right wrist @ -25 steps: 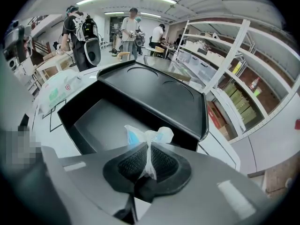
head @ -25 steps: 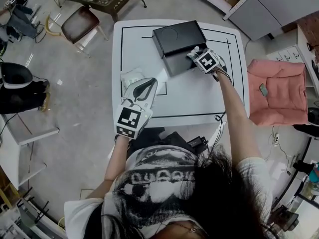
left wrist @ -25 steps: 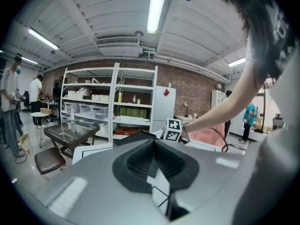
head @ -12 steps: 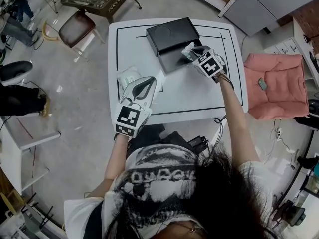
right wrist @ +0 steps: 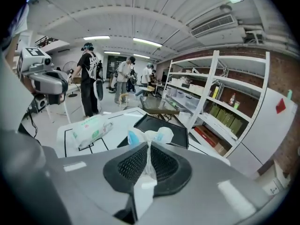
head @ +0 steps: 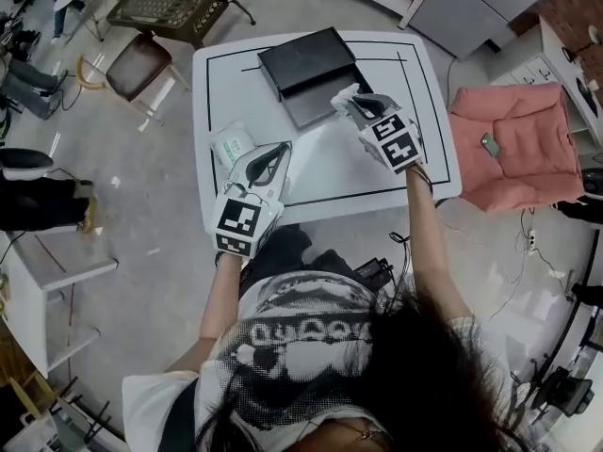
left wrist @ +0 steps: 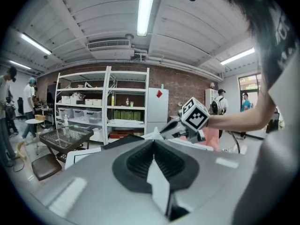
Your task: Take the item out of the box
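A black box [head: 303, 59] lies open at the far side of the white table [head: 377, 172], its lid [right wrist: 165, 125] next to the tray. My right gripper [head: 349, 100] hovers above the box's near edge. It is shut on a small clear plastic packet [right wrist: 151, 137] with blue print, which sticks up from between the jaws [right wrist: 149, 149]. My left gripper [head: 279, 151] is held over the table's near left part, shut with nothing in it. In the left gripper view its jaws [left wrist: 153, 143] point up and across at the right gripper [left wrist: 187, 123].
A white wrapped pack [head: 232, 143] with green print lies on the table's left side beside the left gripper, also visible as the pack [right wrist: 93, 128] in the right gripper view. A pink cushioned seat [head: 513, 149] stands right of the table; a brown chair [head: 137, 64] is at the far left. People stand farther back.
The right gripper has drawn back from the box toward the person, lifting the small packet with it. The left gripper has stayed in place.
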The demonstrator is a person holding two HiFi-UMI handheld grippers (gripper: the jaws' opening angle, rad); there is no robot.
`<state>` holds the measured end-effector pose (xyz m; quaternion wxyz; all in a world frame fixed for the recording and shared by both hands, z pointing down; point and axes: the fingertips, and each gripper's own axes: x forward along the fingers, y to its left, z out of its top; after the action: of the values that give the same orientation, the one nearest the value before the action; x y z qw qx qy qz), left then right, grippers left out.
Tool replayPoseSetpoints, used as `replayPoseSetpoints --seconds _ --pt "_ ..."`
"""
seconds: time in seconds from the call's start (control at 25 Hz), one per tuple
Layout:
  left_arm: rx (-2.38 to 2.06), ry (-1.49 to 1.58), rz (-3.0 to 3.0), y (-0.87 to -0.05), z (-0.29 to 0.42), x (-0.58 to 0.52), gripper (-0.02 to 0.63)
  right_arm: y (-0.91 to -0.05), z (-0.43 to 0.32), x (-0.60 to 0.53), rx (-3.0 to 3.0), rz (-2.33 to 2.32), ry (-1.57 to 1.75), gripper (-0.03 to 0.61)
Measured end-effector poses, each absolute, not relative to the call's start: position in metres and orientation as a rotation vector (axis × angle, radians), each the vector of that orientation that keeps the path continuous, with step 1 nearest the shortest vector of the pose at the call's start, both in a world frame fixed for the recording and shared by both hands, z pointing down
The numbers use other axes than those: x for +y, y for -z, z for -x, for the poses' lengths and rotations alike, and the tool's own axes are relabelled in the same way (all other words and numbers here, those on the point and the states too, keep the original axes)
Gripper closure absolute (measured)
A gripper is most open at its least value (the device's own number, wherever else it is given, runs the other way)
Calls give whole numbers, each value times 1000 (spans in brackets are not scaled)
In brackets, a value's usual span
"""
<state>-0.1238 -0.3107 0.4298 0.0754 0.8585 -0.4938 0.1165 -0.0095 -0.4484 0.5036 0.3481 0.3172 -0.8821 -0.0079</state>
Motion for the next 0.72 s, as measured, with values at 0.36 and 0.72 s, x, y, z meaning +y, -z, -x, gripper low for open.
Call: replayPoseSetpoints --seconds 0.36,0.72 --pt "-1489 -358 -2598 -419 79 -270 614 -470 -25 -352 -2414 -899 -33 549" --pt "-1520 -358 -2612 -411 26 -211 614 -463 -68 -257 -2494 -938 -98 549"
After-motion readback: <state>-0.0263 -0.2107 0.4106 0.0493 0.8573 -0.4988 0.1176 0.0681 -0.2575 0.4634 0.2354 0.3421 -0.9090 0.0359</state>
